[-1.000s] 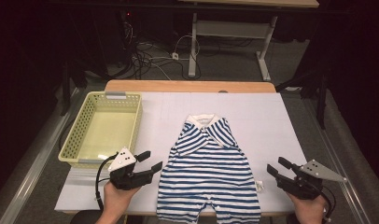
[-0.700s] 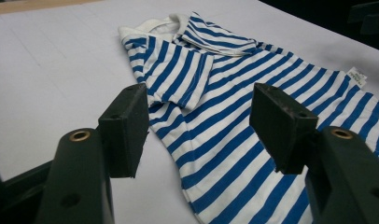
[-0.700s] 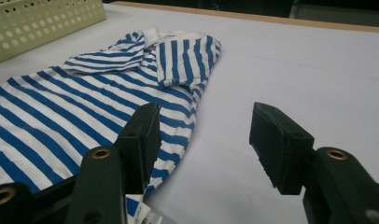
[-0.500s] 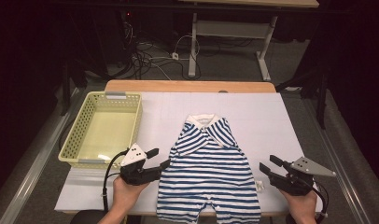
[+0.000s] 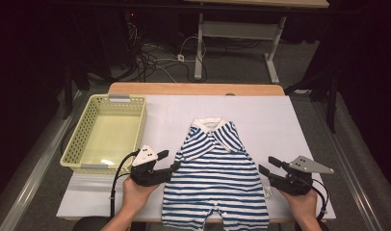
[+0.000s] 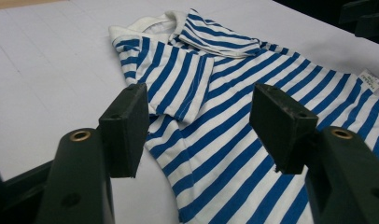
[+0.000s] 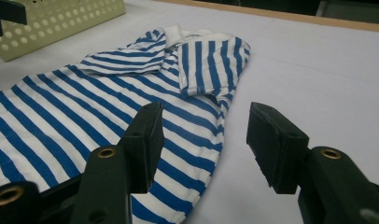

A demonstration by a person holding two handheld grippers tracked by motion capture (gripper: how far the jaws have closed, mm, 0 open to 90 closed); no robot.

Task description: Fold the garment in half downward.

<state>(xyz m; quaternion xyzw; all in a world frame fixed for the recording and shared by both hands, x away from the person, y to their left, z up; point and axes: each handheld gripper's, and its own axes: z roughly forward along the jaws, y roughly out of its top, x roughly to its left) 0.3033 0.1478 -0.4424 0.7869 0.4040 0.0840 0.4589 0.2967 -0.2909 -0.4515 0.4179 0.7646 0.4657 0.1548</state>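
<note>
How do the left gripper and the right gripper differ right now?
The left gripper sits at the striped romper's sleeve side, near the basket; the right gripper sits at its opposite edge. The right gripper's jaws have just been closing. Both are open, gripping nothing.

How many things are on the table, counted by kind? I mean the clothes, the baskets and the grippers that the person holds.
Striped baby garment: 1
Yellow-green basket: 1
Hand-held grippers: 2, the left gripper and the right gripper, both with jaws apart and holding nothing
Total: 4
</note>
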